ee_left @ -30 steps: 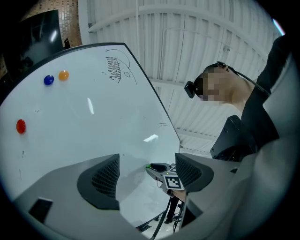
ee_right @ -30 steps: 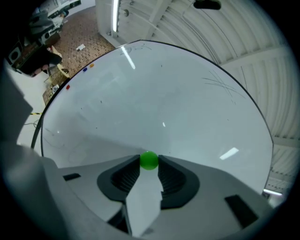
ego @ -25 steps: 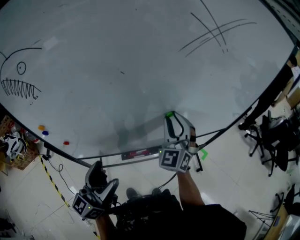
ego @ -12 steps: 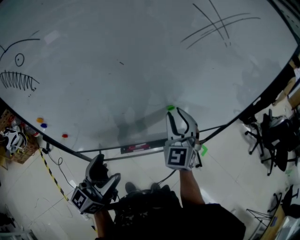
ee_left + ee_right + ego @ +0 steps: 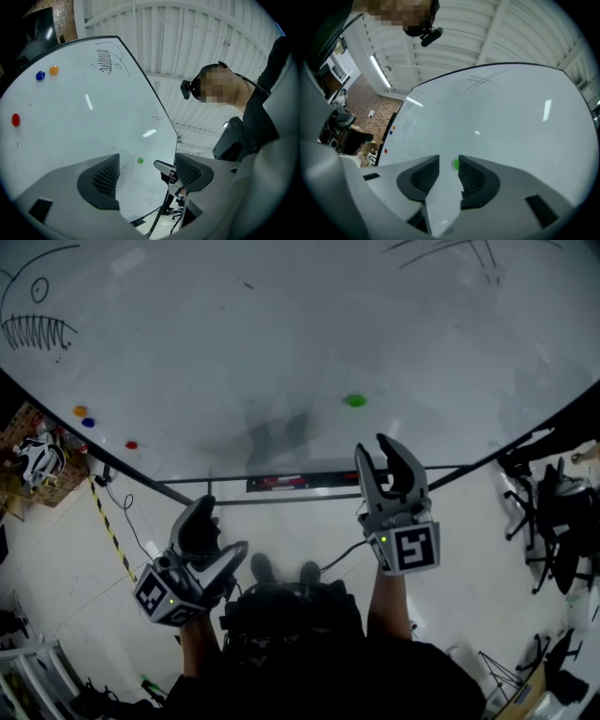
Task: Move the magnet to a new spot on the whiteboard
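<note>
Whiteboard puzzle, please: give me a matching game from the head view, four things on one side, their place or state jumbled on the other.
1 green magnet
2 red magnet
3 toothy fish drawing
4 right tongs

A far upper left of the whiteboard
B open, holding nothing
C alone, low in the middle
D lower left, by the board's edge

Pairs: 1-C, 2-D, 3-A, 4-B

The green magnet (image 5: 455, 164) shows only in part, behind one jaw of the right hand-held gripper (image 5: 448, 161). The head view's top edge cuts off the whiteboard (image 5: 281, 334) and its crossed pen lines (image 5: 485, 261).
</note>
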Tool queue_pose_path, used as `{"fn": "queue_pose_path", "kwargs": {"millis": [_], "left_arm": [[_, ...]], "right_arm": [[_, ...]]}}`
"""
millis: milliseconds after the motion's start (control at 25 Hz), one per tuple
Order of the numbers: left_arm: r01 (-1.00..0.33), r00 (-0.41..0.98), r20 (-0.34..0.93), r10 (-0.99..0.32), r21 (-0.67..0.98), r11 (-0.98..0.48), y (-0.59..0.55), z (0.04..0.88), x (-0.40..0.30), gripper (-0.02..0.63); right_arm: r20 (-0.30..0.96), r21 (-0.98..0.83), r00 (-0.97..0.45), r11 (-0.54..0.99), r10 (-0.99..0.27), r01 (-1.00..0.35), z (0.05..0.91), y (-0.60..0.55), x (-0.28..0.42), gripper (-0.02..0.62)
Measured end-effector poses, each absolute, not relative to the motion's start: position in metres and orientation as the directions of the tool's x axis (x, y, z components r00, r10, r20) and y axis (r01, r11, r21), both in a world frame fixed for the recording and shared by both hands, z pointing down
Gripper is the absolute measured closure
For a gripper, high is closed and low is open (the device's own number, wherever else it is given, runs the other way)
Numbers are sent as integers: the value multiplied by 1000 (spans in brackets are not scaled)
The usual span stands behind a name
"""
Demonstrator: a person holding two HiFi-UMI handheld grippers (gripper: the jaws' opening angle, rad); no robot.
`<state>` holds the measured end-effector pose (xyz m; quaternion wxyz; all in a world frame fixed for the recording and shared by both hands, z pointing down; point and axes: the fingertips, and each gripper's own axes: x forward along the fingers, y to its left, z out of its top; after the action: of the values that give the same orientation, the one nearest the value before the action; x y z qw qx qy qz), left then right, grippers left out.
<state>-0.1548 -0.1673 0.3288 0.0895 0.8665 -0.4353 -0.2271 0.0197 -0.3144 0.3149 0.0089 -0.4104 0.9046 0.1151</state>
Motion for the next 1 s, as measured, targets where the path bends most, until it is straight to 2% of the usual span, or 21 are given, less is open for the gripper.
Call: {"fn": "queue_pose_path", "kwargs": {"millis": [360, 600, 1000], "left_arm": [[-761, 465, -268, -844, 366, -536, -143, 330, -114, 241], [-783, 438, -215, -873, 386, -488, -116, 339, -97, 240], [-720, 527, -277, -803, 356, -595, -76, 324, -90, 241]], "right_arm": [[-139, 26, -798, 803, -587, -595, 332, -282, 39, 476], [-160, -73, -840, 855, -518, -513, 347, -263, 42, 485], [-231, -146, -819, 851, -525, -504, 326, -200, 66, 492]]}}
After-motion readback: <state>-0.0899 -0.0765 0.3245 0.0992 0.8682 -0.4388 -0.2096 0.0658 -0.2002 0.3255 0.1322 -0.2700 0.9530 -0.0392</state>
